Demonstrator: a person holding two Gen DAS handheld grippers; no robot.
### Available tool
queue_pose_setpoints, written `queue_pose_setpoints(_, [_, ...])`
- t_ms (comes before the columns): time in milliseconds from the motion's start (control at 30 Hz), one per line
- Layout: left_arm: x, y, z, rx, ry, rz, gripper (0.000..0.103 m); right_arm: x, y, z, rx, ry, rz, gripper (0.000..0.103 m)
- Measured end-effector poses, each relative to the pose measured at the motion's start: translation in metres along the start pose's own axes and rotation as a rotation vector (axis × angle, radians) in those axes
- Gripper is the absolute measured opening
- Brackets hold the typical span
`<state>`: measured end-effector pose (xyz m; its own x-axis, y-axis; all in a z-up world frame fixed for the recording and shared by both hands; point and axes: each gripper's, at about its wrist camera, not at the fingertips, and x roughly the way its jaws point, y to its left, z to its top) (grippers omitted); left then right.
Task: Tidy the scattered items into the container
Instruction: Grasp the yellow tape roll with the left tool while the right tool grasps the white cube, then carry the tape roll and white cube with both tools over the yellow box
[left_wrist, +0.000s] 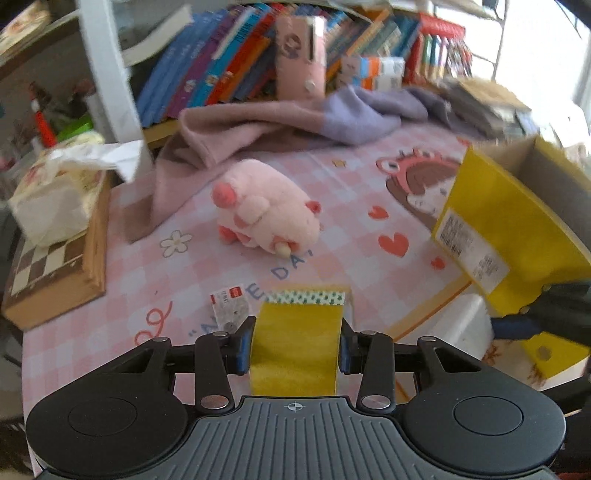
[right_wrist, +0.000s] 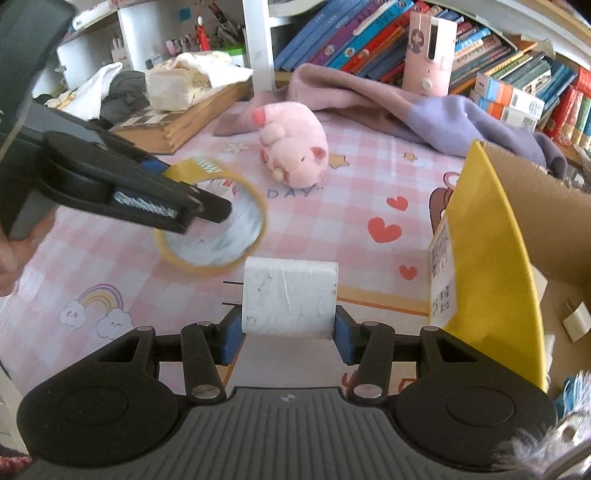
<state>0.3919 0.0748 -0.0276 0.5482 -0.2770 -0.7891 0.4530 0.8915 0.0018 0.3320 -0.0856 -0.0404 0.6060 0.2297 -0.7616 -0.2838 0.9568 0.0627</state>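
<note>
Left gripper (left_wrist: 297, 343) pinching a roll of yellow tape (left_wrist: 295, 347) across its width, both blue pads (left_wrist: 242, 345) pressed against the roll's flat sides; the right wrist view shows the same roll (right_wrist: 214, 225) raised clear of the pink checked table mat (right_wrist: 332, 229). Right gripper (right_wrist: 288, 328) clamped on a white plug adapter (right_wrist: 290, 297), its two metal pins projecting to the left, one pad on each end face. Cardboard box (right_wrist: 546, 221) with a yellow outer flap (right_wrist: 487, 258) standing open at the right edge of the mat, near the right gripper. Pink plush pig (left_wrist: 267, 208) lying on its side mid-mat, apart from both grippers. Behind it, a crumpled pink-and-lilac cloth (left_wrist: 280, 129) and a row of books (left_wrist: 221, 66). Small printed card (left_wrist: 229, 308) flat on the mat just beyond the left gripper.
</note>
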Motion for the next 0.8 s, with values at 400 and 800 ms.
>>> queue_pose_setpoints(400, [-0.060, 0.012, -0.028, -0.164, -0.065, -0.016, 0.039, -0.026, 0.006, -0.005, -0.025, -0.004, 0.030, 0.047])
queue_pose_setpoints(800, [-0.127, 0.002, -0.065, -0.244, -0.142, -0.071, 0.039, -0.084, 0.027, -0.023, -0.044, -0.017, 0.070, 0.047])
